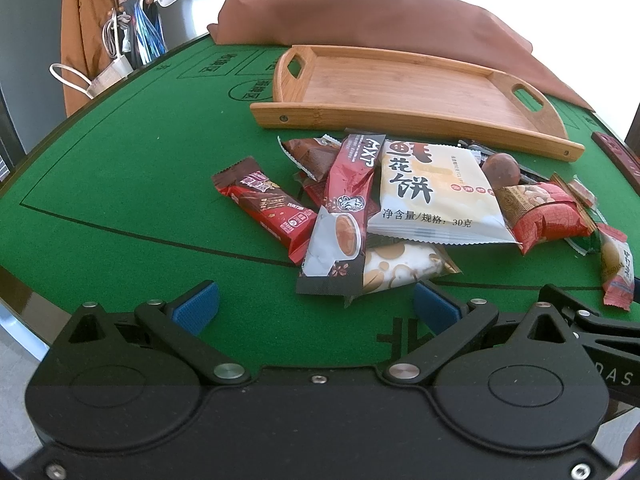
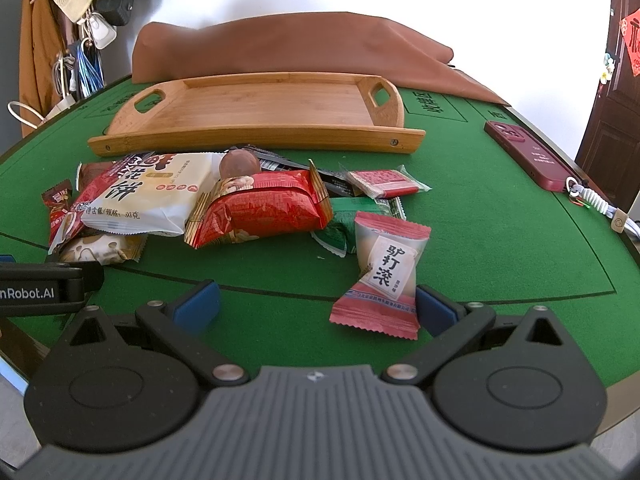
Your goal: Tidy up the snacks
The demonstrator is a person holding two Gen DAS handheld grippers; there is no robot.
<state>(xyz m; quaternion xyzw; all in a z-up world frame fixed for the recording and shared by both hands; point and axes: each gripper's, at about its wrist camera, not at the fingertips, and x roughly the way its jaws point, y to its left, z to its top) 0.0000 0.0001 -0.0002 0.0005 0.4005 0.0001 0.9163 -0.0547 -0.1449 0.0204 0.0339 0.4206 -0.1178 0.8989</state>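
Note:
A pile of wrapped snacks lies on the green felt table (image 1: 120,184). It includes a white flower-cake packet (image 1: 432,196), a long coffee sachet (image 1: 344,208), a red bar (image 1: 268,208) and a red nut pack (image 2: 260,208). An empty bamboo tray (image 1: 400,84) stands behind the pile; it also shows in the right wrist view (image 2: 256,108). My left gripper (image 1: 316,308) is open and empty, just in front of the sachet. My right gripper (image 2: 316,306) is open, with a pink-and-white candy packet (image 2: 384,276) lying by its right finger.
A brown cloth (image 2: 288,44) is heaped behind the tray. A dark red phone (image 2: 528,156) with a strap lies at the right of the table. Coats and bags hang at the far left (image 1: 100,20). A dark door (image 2: 612,92) stands at the right.

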